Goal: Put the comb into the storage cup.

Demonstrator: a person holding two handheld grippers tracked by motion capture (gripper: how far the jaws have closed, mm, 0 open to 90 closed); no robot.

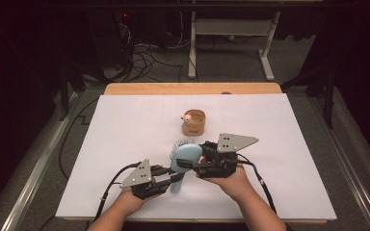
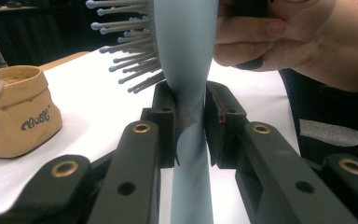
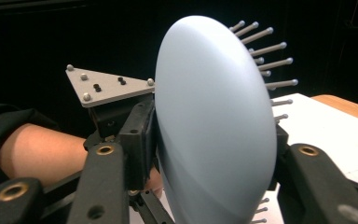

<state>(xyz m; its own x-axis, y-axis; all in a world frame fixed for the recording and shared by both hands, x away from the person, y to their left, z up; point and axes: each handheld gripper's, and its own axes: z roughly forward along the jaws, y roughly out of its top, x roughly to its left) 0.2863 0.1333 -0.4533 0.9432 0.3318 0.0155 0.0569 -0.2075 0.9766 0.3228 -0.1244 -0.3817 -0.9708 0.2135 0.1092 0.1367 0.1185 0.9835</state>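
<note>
Spanning both claws, hairbrush [image 1: 182,161] (handle left [image 1: 166,180], head right [image 1: 197,163])

A small tan holder [image 1: 194,123] shaped like a sack stands upright on the white table cover [image 1: 125,144], toward the far middle of it, with dark script lettering on its side in the left gripper view and a little pale round figure [image 1: 187,117] perched at its rim. The cover lies on a wooden tabletop [image 1: 192,88] whose bare far edge shows as a light brown strip. Beyond the table, on the grey floor [image 1: 231,67], lie tangled black cables [image 1: 144,60] beside the white legs of a desk frame [image 1: 231,33].
</note>
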